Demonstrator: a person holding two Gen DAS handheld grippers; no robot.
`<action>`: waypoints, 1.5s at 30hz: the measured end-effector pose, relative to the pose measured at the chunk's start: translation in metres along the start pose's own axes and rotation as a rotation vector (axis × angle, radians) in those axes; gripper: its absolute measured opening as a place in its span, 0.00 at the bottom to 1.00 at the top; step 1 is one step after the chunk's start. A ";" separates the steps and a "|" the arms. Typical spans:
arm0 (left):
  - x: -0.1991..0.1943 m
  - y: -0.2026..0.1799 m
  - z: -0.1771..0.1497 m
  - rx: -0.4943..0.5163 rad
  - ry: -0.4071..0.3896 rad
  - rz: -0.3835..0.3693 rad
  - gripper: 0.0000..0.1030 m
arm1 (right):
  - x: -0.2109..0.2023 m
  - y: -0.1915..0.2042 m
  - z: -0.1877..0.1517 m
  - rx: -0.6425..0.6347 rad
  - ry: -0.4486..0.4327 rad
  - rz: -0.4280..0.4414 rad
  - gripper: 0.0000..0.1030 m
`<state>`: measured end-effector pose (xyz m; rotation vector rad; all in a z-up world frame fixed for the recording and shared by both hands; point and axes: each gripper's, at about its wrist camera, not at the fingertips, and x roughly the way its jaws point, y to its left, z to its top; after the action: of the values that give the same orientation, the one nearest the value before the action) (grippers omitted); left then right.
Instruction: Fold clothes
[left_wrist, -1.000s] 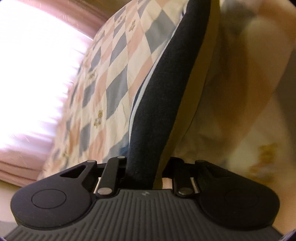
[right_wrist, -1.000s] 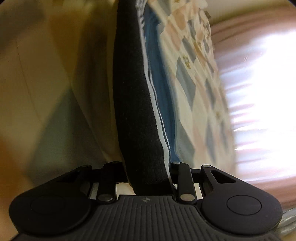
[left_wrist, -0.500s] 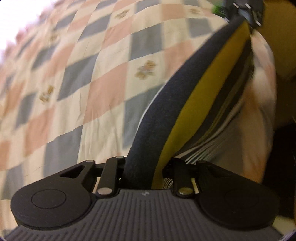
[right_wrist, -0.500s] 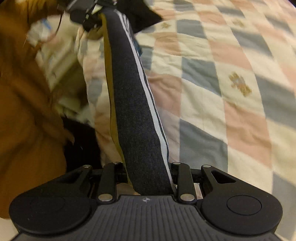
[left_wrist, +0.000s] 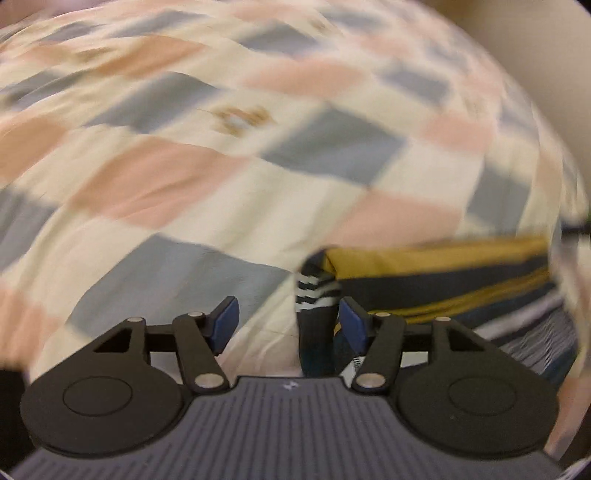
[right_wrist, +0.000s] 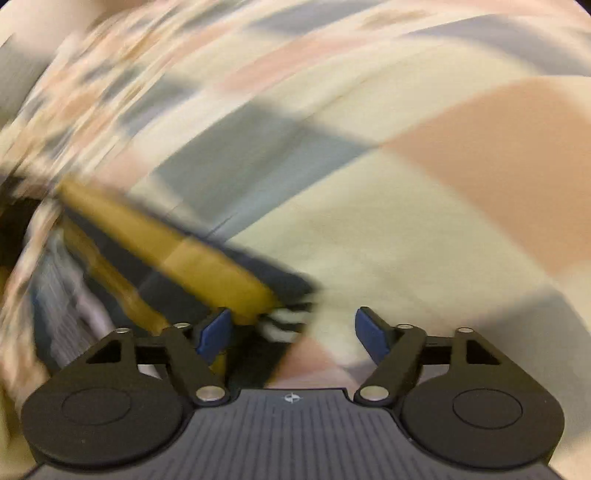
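Note:
A striped garment in mustard yellow, dark navy and white (left_wrist: 436, 280) lies on the checked bedspread, stretching right from my left gripper (left_wrist: 288, 319). That gripper is open; the garment's cuffed corner (left_wrist: 317, 295) sits between the blue pads, against the right pad (left_wrist: 352, 325). In the right wrist view the same garment (right_wrist: 192, 254) runs up-left from my right gripper (right_wrist: 293, 330), which is open, with the striped corner (right_wrist: 284, 321) near its left pad (right_wrist: 214, 330). Both views are motion-blurred.
The bedspread (left_wrist: 221, 177) with cream, pink and grey-blue squares fills both views (right_wrist: 406, 206). A finely striped cloth (left_wrist: 532, 339) lies under the garment at the right of the left view. A wall shows at the upper right (left_wrist: 546, 74).
Both grippers were shut on the garment's dark edge, holding it up. Now both have opened, the garment lies on the bedspread, and both cameras have swung down toward the bed.

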<state>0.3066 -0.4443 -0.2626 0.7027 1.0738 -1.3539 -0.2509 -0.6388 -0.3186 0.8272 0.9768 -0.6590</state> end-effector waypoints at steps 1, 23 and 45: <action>-0.013 -0.002 -0.005 -0.017 -0.021 -0.001 0.54 | -0.014 0.002 -0.007 0.036 -0.066 -0.027 0.72; 0.012 -0.132 -0.082 0.076 -0.111 0.141 0.55 | -0.025 0.084 -0.045 -0.126 -0.240 0.050 0.45; -0.006 -0.375 -0.143 -0.270 0.017 0.586 0.65 | -0.080 0.002 -0.081 -0.518 -0.112 0.270 0.59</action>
<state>-0.0865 -0.3645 -0.2456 0.7509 0.9405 -0.6890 -0.3189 -0.5607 -0.2712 0.4440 0.8601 -0.1987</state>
